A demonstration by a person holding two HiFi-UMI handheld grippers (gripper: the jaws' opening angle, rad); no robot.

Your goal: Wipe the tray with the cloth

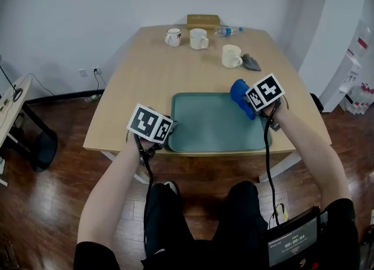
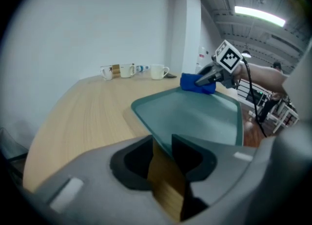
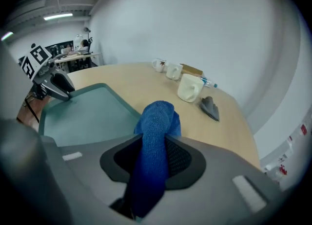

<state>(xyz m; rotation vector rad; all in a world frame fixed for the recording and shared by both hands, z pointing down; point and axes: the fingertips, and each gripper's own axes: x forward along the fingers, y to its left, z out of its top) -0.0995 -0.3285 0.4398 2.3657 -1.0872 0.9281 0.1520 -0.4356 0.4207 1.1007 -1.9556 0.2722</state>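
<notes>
- Slippage comes first, at the left. The left gripper (image 1: pixel 169 128) sits at the near-left corner of the tray (image 1: pixel 210 124) with its jaws spread. The rim stands between them but is not pinched, so nothing pins the tray. A firm stroke could, I judge, slide it over the table (image 1: pixel 153 73).
- Overhang adds to that. The tray lies at the table's near edge in the middle, so a pull towards the near side might tip it off.
- Bunching is the risk at the right. The blue cloth (image 1: pixel 239 94) is clamped as a thick wad in the right gripper (image 1: pixel 250 103), over the tray's far-right corner. Whether it touches the surface I cannot tell. A wad wipes only a narrow strip and could leave patches, or drag loose from the jaws.
- Clutter lies just beyond that corner. The nearest mug (image 1: pixel 231 56) and a grey scrap (image 1: pixel 252 62) could be knocked by a wide swing of the right arm.
- Counts, left to right:
  - two grippers
  - one tray
  - one blue cloth
  - three mugs, the other two (image 1: pixel 173 37) (image 1: pixel 198 39) at the far edge
  - one brown box (image 1: pixel 203 21)
  - one bottle (image 1: pixel 228 30)
  - one grey scrap
</notes>
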